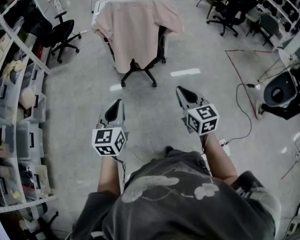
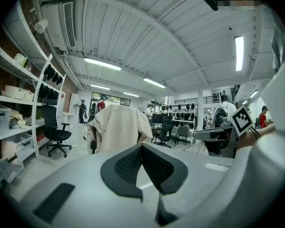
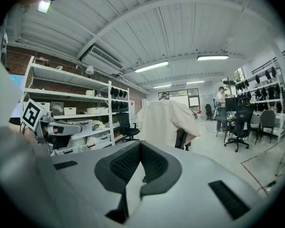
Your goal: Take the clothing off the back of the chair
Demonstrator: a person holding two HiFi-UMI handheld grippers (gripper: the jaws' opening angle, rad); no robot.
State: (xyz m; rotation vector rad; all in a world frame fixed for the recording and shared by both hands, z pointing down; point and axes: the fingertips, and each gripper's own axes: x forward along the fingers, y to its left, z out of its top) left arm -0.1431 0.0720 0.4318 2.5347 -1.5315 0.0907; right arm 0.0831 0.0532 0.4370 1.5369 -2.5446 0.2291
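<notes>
A beige shirt (image 1: 135, 26) hangs draped over the back of a black office chair (image 1: 140, 70) on wheels, in the upper middle of the head view. The same shirt (image 2: 118, 127) shows ahead in the left gripper view and the shirt (image 3: 165, 120) again in the right gripper view. Both grippers are held well short of the chair, over bare floor. My left gripper (image 1: 120, 103) is shut with nothing in it, tips together (image 2: 142, 146). My right gripper (image 1: 179, 90) is also shut and empty (image 3: 139, 144).
White shelving (image 1: 12, 99) with bins runs along the left. A second black chair (image 1: 60, 34) stands at upper left, and more chairs (image 1: 237, 9) with desks at upper right. A cable (image 1: 245, 109) and a black machine (image 1: 285, 91) lie on the floor to the right.
</notes>
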